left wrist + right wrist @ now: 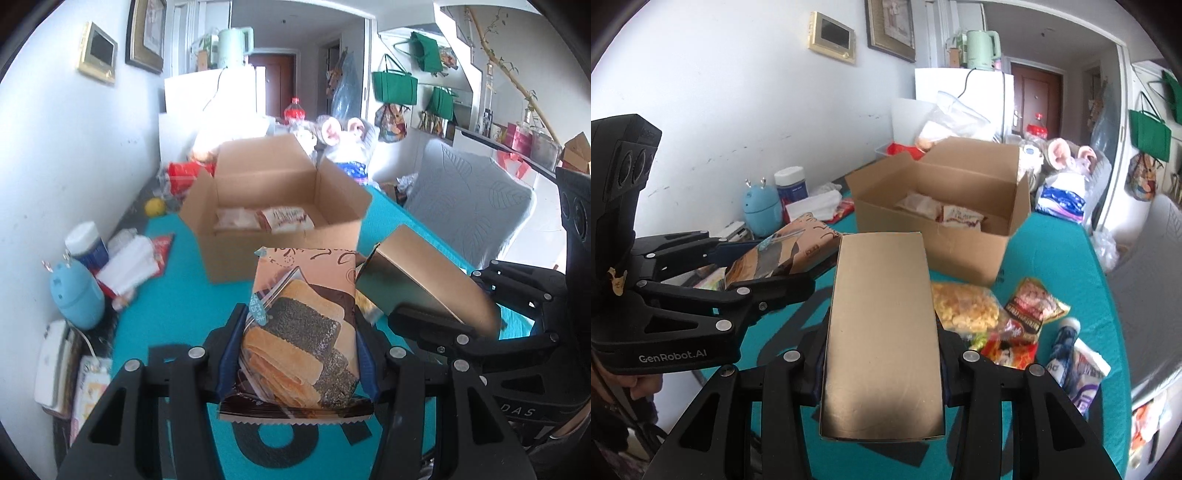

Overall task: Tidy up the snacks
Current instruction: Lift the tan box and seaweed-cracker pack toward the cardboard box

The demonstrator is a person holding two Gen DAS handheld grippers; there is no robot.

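Snacks are riding in both grippers above the teal table (1071, 258). We are pinching a wafer packet (299, 332) by its sides in the left gripper (297, 354); it looks light, crinkly and easily crushed. We are squeezing a gold box (882, 332), stiff and smooth, in the right gripper (882, 369). Beyond, loose packets (1008, 317) are lying beside the open carton (960, 251), already holding some.

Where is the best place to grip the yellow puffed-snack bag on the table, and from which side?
Take the yellow puffed-snack bag by its left end, coming down from above. It lies flat on the teal table, and the red packet lies against its right side, so the left end looks freer. Both tongs are already full.
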